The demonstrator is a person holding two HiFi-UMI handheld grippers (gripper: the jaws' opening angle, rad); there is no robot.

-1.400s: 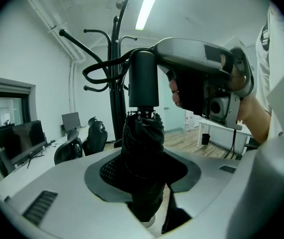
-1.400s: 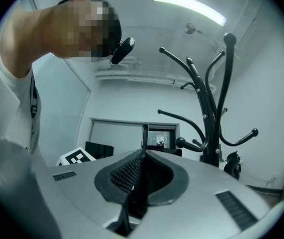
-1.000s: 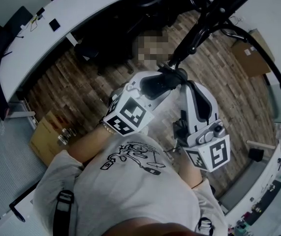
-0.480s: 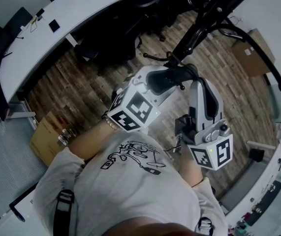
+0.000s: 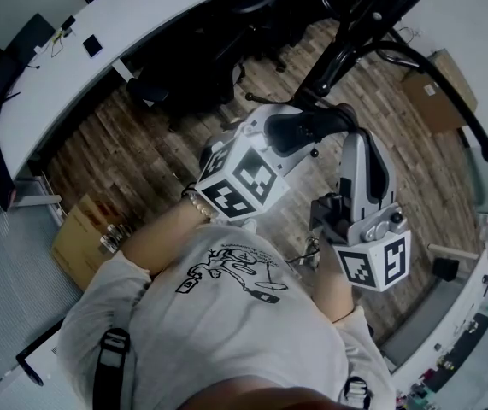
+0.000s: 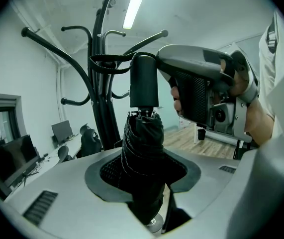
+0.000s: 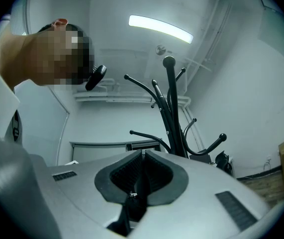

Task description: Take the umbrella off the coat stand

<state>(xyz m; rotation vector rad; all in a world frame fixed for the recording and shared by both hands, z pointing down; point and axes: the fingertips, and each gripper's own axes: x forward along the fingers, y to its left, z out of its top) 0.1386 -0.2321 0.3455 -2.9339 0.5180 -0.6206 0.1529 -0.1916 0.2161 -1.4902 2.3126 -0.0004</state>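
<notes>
The folded black umbrella (image 6: pixel 142 143) stands upright between the pads of my left gripper (image 6: pixel 142 168), which is shut on its canopy. Its black handle (image 6: pixel 144 83) rises in front of the black coat stand (image 6: pixel 101 98), and a dark strap (image 6: pixel 107 63) curves from the handle toward the pole. In the head view the umbrella (image 5: pixel 308 128) lies just below the stand's pole (image 5: pixel 350 45). My right gripper (image 7: pixel 141 176) is shut with a thin black strap pinched between its pads. It reaches in beside the handle (image 5: pixel 346 118), next to my left gripper (image 5: pixel 299 135).
The stand's hooked arms (image 5: pixel 453 101) spread out to the right and overhead (image 7: pixel 174 113). A curved white desk (image 5: pixel 141 15) with black office chairs (image 5: pixel 201 67) lies beyond. Cardboard boxes (image 5: pixel 436 92) sit on the wooden floor at the right and at the left (image 5: pixel 81 237).
Both grippers have shifted right and slightly up in the head view, carrying the umbrella along. The grips look unchanged.
</notes>
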